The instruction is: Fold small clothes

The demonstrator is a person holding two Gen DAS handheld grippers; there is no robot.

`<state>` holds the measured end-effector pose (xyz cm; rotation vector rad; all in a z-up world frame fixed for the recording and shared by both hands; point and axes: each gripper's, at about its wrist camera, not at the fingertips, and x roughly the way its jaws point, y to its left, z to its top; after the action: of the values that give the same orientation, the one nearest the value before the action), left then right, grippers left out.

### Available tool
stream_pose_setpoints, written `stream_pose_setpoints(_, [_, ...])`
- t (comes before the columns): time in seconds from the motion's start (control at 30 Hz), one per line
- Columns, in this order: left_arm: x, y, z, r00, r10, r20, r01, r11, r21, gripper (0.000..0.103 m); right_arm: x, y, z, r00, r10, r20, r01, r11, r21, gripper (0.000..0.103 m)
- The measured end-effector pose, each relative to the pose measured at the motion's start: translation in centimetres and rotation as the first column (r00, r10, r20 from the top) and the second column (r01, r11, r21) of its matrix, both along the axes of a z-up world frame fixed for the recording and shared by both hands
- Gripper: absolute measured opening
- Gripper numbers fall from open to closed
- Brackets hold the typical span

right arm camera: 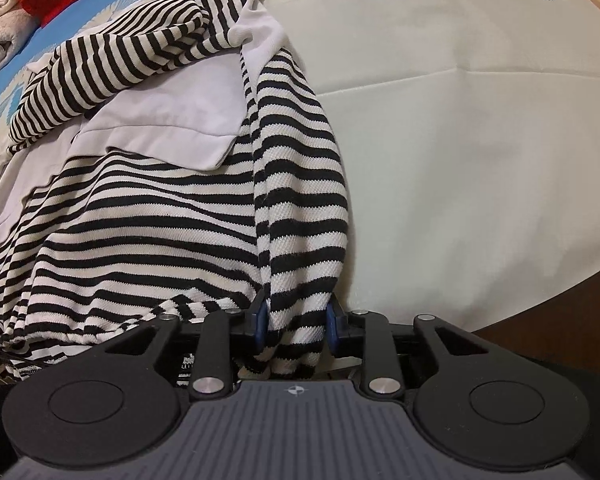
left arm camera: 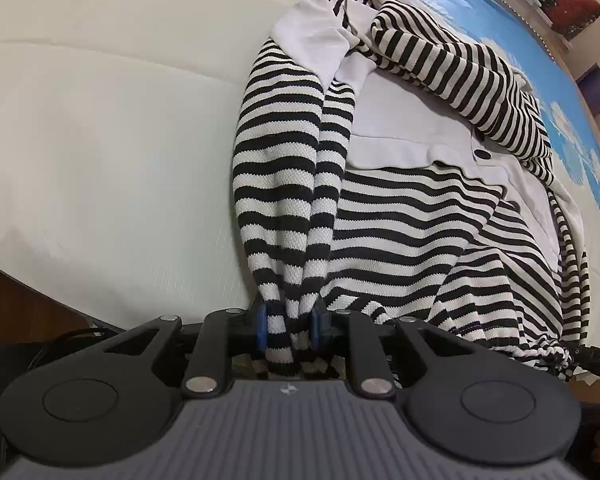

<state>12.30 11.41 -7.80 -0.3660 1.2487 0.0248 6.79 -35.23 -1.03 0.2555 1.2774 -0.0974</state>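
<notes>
While both grippers pinch it near the front edge of the bed (left arm camera: pixel 100 128), the striped top (left arm camera: pixel 400 240) lies spread across the cream sheet, its white collar (left arm camera: pixel 392 144) and button placket toward the far, blue-patterned side. The left gripper (left arm camera: pixel 288 326) has its blue pads closed on a gathered bunch of striped knit — the jaws press the cloth from both sides — and the right gripper (right arm camera: pixel 296 326) is clamped the same way on a second bunch at the garment's other side. The fabric looks light, soft and limp: a textured knit that drapes into ropes where it is pulled and will sag wherever it is unsupported. I judge it unlikely to slip from the pads, yet it will stretch and bunch rather than hold a crease, so the sound places to hold are the hem corners or side seams — taut between both hands — not the loose middle. A sleeve (left arm camera: pixel 460 68) lies folded over the chest, and a drawstring hem is gathered at the near edge.
</notes>
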Motion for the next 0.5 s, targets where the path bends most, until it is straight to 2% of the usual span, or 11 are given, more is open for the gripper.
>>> stream_pose_setpoints(0.1, [0.0,-0.1,0.0,1.000,-0.009,0.003,0.009,1.000,0.007,0.020,0.0,0.0,0.0,1.000,0.001,0.001,-0.001,1.000,-0.001,0.029])
stream_pose_setpoints(0.2, [-0.1,-0.3,0.1,1.000,-0.017,0.012,0.017,1.000,0.013,0.014,-0.1,-0.1,0.3,1.000,-0.006,0.020,0.006,1.000,0.016,0.017])
stream_pose_setpoints(0.3, [-0.1,-0.6,0.7,0.999,-0.026,0.044,0.025,0.999,0.027,0.010,-0.3,-0.4,1.3,0.997,-0.029,0.072,0.027,0.999,0.033,0.014])
stream_pose_setpoints(0.4, [-0.1,-1.2,2.3,0.994,-0.058,0.091,0.054,0.998,0.044,0.009,-0.4,-0.7,3.0,0.988,-0.049,0.144,0.041,0.997,0.061,0.013])
stream_pose_setpoints(0.5, [0.4,-1.4,5.1,0.982,-0.100,0.161,0.091,0.994,0.064,0.009,-0.4,-1.9,5.8,0.971,-0.094,0.219,0.066,0.989,0.132,0.013])
